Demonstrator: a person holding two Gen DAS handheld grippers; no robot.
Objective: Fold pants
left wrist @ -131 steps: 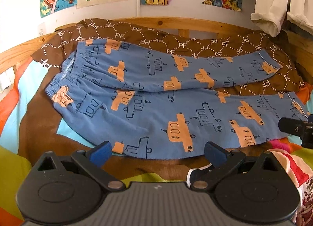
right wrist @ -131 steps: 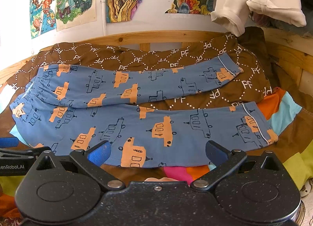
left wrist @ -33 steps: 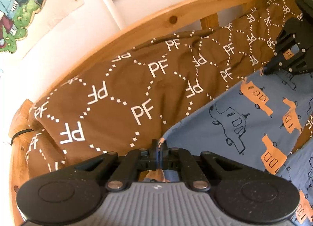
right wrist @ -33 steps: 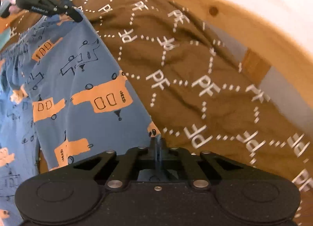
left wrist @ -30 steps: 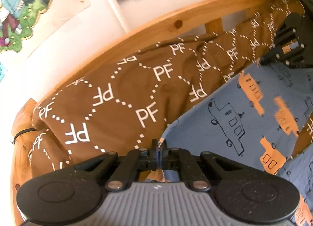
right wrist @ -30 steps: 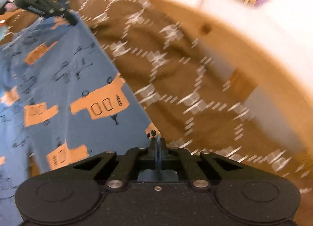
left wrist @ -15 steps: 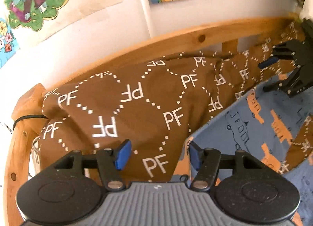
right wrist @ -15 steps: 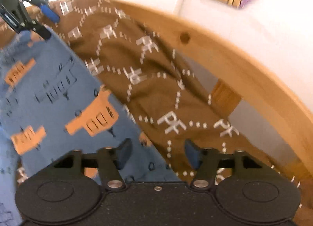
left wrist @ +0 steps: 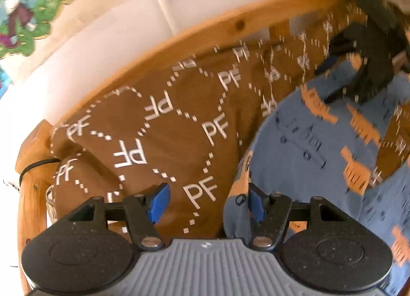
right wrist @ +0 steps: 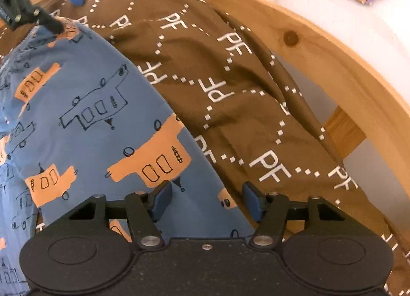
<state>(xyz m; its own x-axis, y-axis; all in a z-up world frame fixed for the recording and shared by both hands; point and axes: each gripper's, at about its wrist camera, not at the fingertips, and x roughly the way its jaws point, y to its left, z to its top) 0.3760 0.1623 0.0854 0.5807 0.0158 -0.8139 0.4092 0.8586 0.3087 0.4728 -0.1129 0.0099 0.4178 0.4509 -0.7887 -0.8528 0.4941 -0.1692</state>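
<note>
The blue pants with orange and outlined cars [left wrist: 320, 167] lie on a brown "PF" blanket [left wrist: 153, 126]. My left gripper [left wrist: 206, 201] is open and empty, over the far edge of the pants where blue cloth meets blanket. My right gripper [right wrist: 205, 200] is open and empty, above the same far edge of the pants [right wrist: 89, 121] further along. Each gripper shows in the other's view: the right one [left wrist: 364, 65] at upper right, the left one [right wrist: 28, 6] at upper left.
A curved wooden bed rail [left wrist: 230, 27] runs behind the blanket [right wrist: 230, 91], and also shows in the right wrist view [right wrist: 346, 65]. A white wall with colourful drawings [left wrist: 30, 14] stands beyond it.
Both grippers were shut on the pants' far edge a second ago. They have opened and let the cloth go, and both have lifted back a little.
</note>
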